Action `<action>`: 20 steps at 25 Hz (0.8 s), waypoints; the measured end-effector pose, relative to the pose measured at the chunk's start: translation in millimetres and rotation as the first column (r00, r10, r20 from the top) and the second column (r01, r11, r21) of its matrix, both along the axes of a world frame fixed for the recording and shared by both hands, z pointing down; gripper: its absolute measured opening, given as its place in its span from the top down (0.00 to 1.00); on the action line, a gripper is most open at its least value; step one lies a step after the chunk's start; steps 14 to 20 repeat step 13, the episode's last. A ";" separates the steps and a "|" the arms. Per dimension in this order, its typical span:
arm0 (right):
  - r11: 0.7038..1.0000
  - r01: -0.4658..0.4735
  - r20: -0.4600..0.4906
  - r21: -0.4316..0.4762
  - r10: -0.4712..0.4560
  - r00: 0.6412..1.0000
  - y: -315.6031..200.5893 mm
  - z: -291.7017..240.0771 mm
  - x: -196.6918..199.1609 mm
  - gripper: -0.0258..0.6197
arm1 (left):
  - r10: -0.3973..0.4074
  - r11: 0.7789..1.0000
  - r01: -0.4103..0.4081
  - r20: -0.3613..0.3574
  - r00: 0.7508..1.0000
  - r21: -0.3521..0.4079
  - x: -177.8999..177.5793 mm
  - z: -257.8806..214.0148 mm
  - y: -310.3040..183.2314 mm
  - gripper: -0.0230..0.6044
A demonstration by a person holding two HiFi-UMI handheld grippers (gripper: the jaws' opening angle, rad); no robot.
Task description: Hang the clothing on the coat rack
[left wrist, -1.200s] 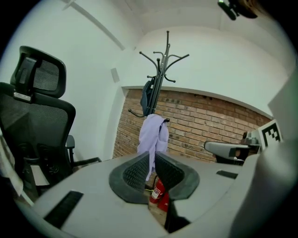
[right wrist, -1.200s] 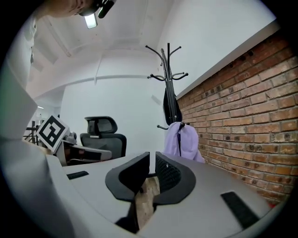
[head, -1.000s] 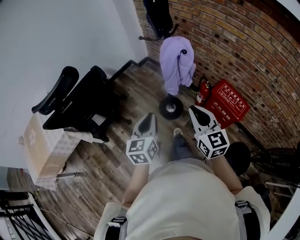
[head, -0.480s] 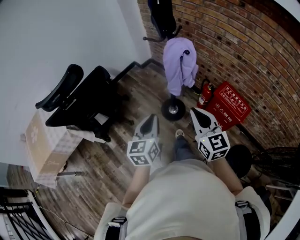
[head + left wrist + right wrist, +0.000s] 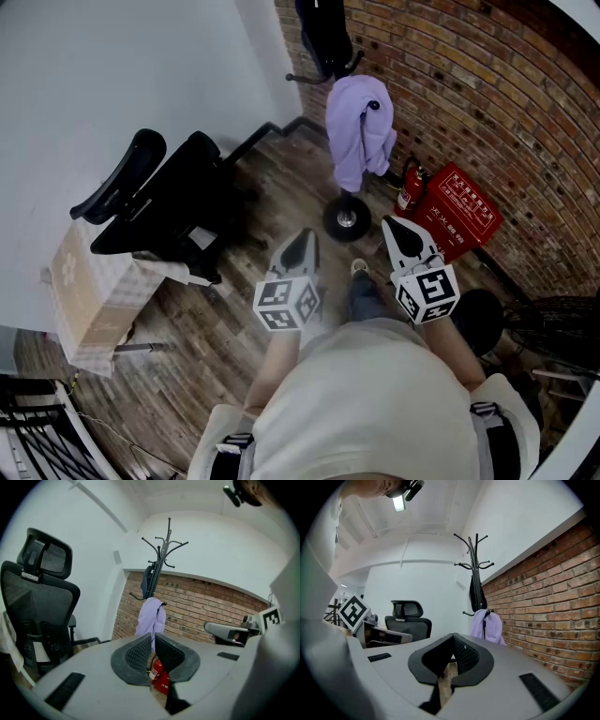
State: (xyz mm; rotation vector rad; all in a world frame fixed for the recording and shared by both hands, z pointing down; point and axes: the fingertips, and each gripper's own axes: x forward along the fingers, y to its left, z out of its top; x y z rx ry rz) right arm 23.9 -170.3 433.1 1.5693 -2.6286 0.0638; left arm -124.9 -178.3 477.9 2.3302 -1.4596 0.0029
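A lilac garment hangs on a low hook of the black coat rack, which stands against the brick wall; a dark garment hangs higher on it. The same lilac garment shows ahead in both gripper views. My left gripper and right gripper are held side by side in front of the person's chest, a good step short of the rack. Both are shut with nothing between the jaws.
A black office chair stands at the left beside a cardboard box. A red fire-extinguisher case and an extinguisher sit by the brick wall, right of the rack's round base. A bicycle wheel is at far right.
The view has shifted slightly toward the rack since a second ago. Both grippers keep their place in front of the person's chest.
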 end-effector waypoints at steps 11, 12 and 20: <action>1.000 0.006 -0.005 -0.004 -0.006 1.000 -2.0 1.7 1.6 0.96 | 0.001 1.000 -0.001 -0.005 1.000 -0.001 2.1 0.3 0.9 0.93; 1.000 0.006 -0.006 -0.004 -0.006 1.000 -2.3 1.7 1.8 0.96 | 0.001 1.000 -0.001 -0.006 1.000 -0.003 2.5 0.8 1.1 0.93; 1.000 0.007 -0.007 -0.004 -0.007 1.000 -2.6 1.7 2.0 0.96 | 0.002 1.000 -0.002 -0.008 1.000 -0.004 2.8 1.1 1.2 0.93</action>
